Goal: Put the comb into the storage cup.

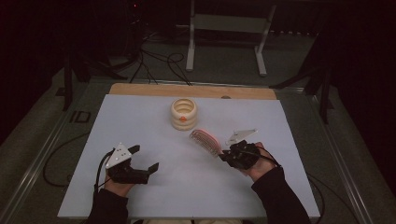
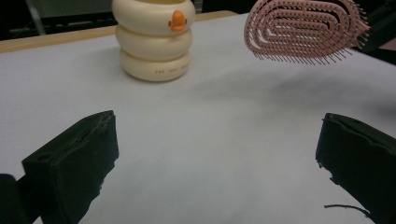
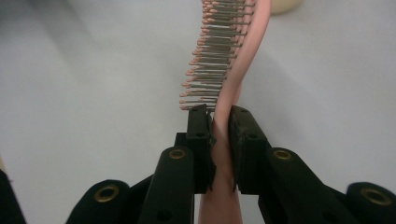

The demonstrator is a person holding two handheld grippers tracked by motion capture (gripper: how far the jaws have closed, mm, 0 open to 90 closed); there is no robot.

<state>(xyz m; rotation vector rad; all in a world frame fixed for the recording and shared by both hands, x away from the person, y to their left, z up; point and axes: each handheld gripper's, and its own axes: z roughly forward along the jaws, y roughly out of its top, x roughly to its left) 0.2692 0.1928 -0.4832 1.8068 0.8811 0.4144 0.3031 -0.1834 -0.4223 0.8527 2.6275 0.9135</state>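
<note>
Room: dim, edges in deep shadow | Floor [image 1: 224, 65]: grey-green, black cables [image 1: 159, 63] trailing across it | Furniture: white-topped table [image 1: 140, 116] with a wooden far edge; pale metal frame [image 1: 229, 28] behind (only its legs lit)

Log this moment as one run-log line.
right gripper: shut on pink hairbrush, lifted off table | left gripper: open, empty | cream ring-shaped holder: upright, apart
</note>
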